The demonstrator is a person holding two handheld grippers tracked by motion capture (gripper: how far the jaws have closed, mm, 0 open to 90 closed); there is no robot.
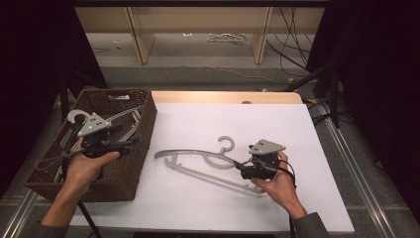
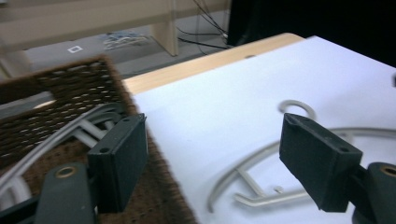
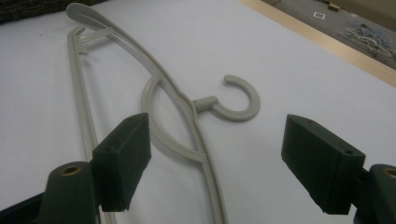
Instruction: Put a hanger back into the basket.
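A grey plastic hanger [image 1: 198, 161] lies flat on the white table [image 1: 223, 208], its hook [image 1: 227, 144] pointing to the far side. My right gripper [image 1: 241, 169] hovers low at the hanger's right end and is open; in the right gripper view the hanger [image 3: 154, 70] runs between the spread jaws [image 3: 217, 154] without touching the pads. My left gripper [image 1: 132, 142] is open over the right rim of the brown wicker basket [image 1: 143, 144], with nothing between its jaws [image 2: 212, 140]. More grey hangers [image 2: 56, 137] lie inside the basket [image 2: 70, 79].
The basket stands at the table's left edge, with a hanger hook [image 1: 75, 116] poking up at its far left. A wooden strip [image 1: 223, 96] borders the table's far side. Behind it stand wooden shelf legs [image 1: 138, 37], and cables [image 1: 292, 54] lie on the floor.
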